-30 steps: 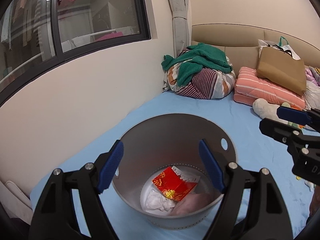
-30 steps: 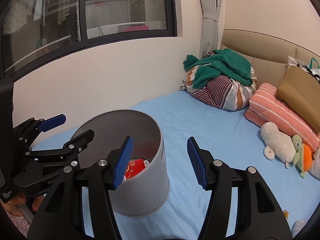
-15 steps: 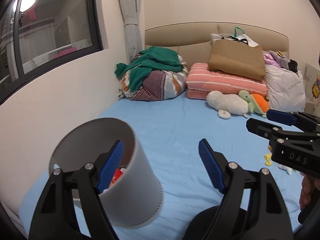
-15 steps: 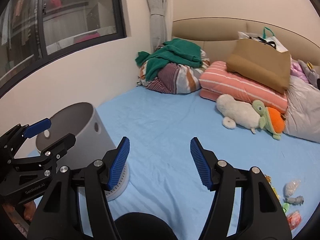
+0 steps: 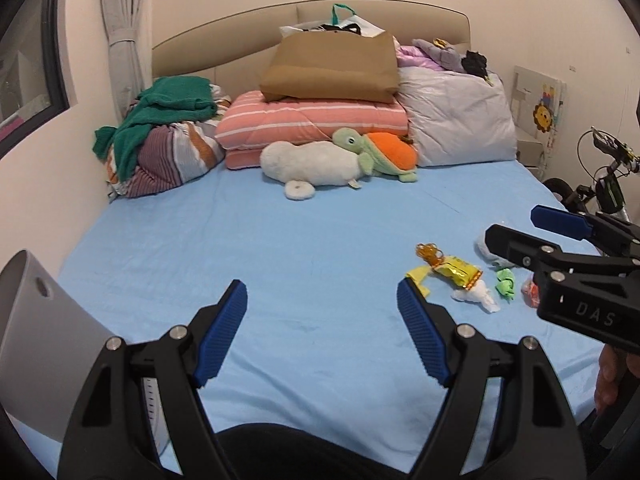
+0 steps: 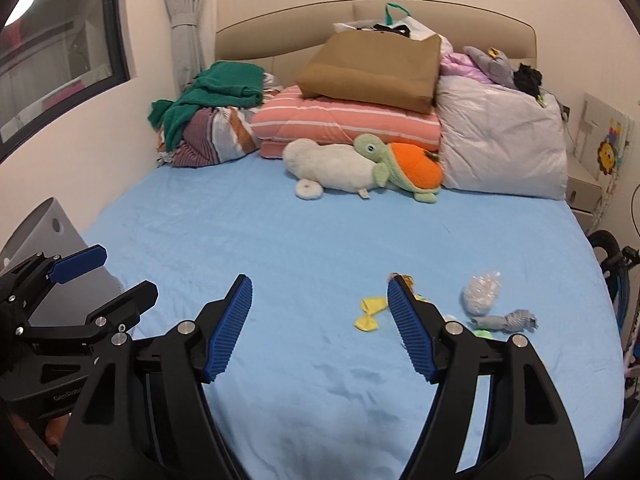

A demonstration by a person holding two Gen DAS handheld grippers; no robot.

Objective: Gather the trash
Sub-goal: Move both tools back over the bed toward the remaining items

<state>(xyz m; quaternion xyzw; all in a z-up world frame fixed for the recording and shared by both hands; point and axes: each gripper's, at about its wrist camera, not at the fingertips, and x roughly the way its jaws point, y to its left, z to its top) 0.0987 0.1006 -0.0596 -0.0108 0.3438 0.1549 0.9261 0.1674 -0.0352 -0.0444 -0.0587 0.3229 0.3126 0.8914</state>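
Several bits of trash lie on the blue bed sheet [image 5: 280,264] at the right: a gold candy wrapper [image 5: 456,270], a yellow scrap [image 6: 370,314], a white wad [image 5: 476,296], a green wrapper [image 5: 505,283], a clear crumpled bag [image 6: 482,292] and a grey wad [image 6: 508,320]. The grey trash bin [image 5: 36,344] stands at the far left; it also shows in the right wrist view [image 6: 44,232]. My left gripper [image 5: 322,308] is open and empty above the sheet. My right gripper [image 6: 320,304] is open and empty, with the trash just past its right finger.
At the head of the bed lie a striped bundle with a green towel [image 5: 160,140], a pink folded quilt [image 5: 312,124], a brown bag [image 5: 332,68], a white pillow [image 5: 456,120] and two plush toys [image 5: 340,156]. A bicycle [image 5: 604,184] stands off the right edge.
Both grippers have swung right, away from the bin. The bin slid to the left edge of both views and the scattered trash came into view at the right. Both stayed open.
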